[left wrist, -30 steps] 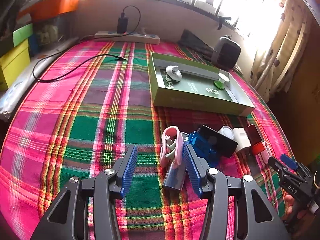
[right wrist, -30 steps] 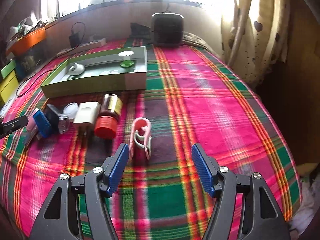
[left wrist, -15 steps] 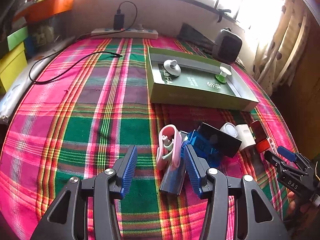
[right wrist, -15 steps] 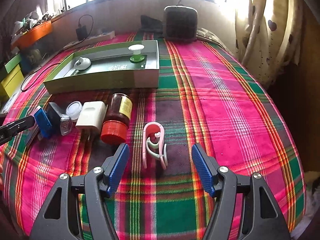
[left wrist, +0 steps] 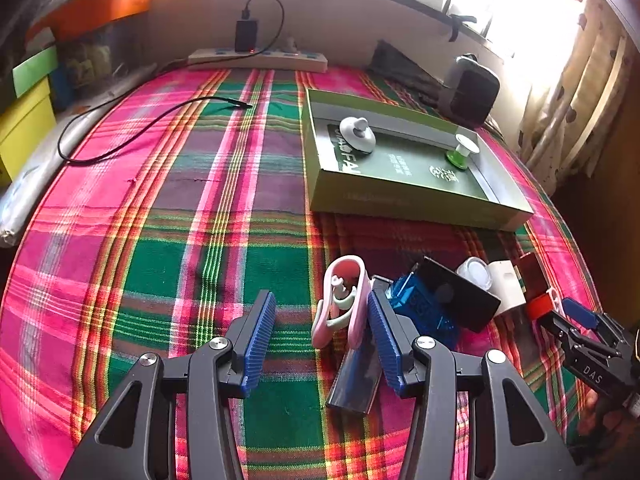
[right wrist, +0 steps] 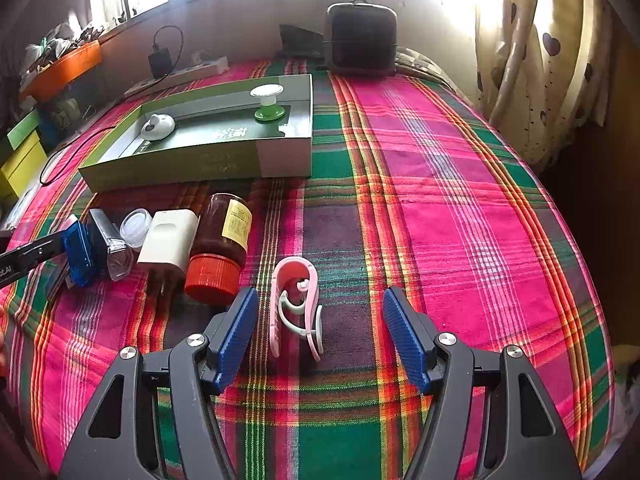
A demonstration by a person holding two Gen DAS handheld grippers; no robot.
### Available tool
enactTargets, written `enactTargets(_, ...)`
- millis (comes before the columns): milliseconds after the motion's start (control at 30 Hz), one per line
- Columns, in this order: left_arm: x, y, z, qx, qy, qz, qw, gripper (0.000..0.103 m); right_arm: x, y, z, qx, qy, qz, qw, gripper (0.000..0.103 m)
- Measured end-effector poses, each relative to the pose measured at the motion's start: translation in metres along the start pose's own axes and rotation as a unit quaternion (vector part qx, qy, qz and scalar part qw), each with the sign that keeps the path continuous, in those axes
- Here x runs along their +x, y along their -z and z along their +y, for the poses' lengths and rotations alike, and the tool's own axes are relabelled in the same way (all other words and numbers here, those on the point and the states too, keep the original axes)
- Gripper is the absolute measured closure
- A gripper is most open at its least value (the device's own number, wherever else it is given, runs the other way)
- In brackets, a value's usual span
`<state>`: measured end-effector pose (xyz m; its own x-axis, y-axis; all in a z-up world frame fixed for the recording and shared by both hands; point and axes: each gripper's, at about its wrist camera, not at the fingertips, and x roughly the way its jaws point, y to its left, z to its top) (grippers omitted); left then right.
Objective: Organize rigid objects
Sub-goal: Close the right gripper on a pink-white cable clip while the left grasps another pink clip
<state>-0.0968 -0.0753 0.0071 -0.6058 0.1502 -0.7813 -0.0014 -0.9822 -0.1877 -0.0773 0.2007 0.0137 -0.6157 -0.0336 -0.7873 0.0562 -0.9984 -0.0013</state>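
Two pink clips show, one in each view. From the left wrist we see our left gripper (left wrist: 320,336) standing wide open, gripping nothing, though one pink clip (left wrist: 340,300) lies just inside its right pad. That clip sits on the plaid bedspread (left wrist: 160,240) near the close edge, beside a blue case (left wrist: 424,304) and a dark flat bar (left wrist: 356,376). Farther back, toward the right edge, the green tray (left wrist: 400,196) holds two small white-topped pieces.

From the right wrist, our right gripper (right wrist: 316,336) also hangs open and empty, straddling the other clip (right wrist: 296,308), which stands between the pads without touching either. A red-capped jar (right wrist: 224,236) and a white adapter (right wrist: 170,240) lie just left of it. We judge the clip light, stiff and springy, somewhat slick; we would pinch it across its flat pink sides, not the thin white wire.
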Motion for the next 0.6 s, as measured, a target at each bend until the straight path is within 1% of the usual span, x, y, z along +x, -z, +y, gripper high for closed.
enactTargets(133, 0.003, -0.0037, -0.0015, 0.005, -0.001, 0.0, 1.0, 0.056, -0.0003, -0.0012, -0.0012, -0.001, 0.0, -0.002, 1.0, 0.049)
enactTargets(200, 0.0046, -0.0057, -0.0024, 0.006, -0.002, 0.0, 1.0, 0.057, -0.0001, -0.0018, -0.0014, -0.003, -0.002, -0.003, 1.0, 0.051)
enactTargets(300, 0.0043, -0.006, -0.0043, 0.011, -0.01, -0.003, 0.9999, 0.063, 0.0002, -0.0018, -0.0016, -0.005, -0.003, -0.003, 1.0, 0.053)
enactTargets(400, 0.0056, -0.0057, -0.0048, 0.014, -0.023, 0.001, 0.9996, 0.072, 0.0001, -0.0018, -0.0024, -0.005, -0.003, -0.005, 1.0, 0.06)
enactTargets(467, 0.0054, -0.0054, -0.0034, 0.011, -0.025, 0.0, 0.9996, 0.074, -0.0002, -0.0017, -0.0024, -0.007, -0.003, -0.006, 1.0, 0.065)
enactTargets(567, 0.0047, -0.0053, -0.0025, 0.011, -0.024, -0.001, 0.9997, 0.077, -0.0005, -0.0014, -0.0017, -0.011, -0.005, -0.006, 1.0, 0.069)
enactTargets(600, 0.0049, -0.0053, -0.0023, 0.011, -0.025, -0.001, 0.9996, 0.08, -0.0007, -0.0013, -0.0011, -0.012, -0.006, -0.007, 1.0, 0.07)
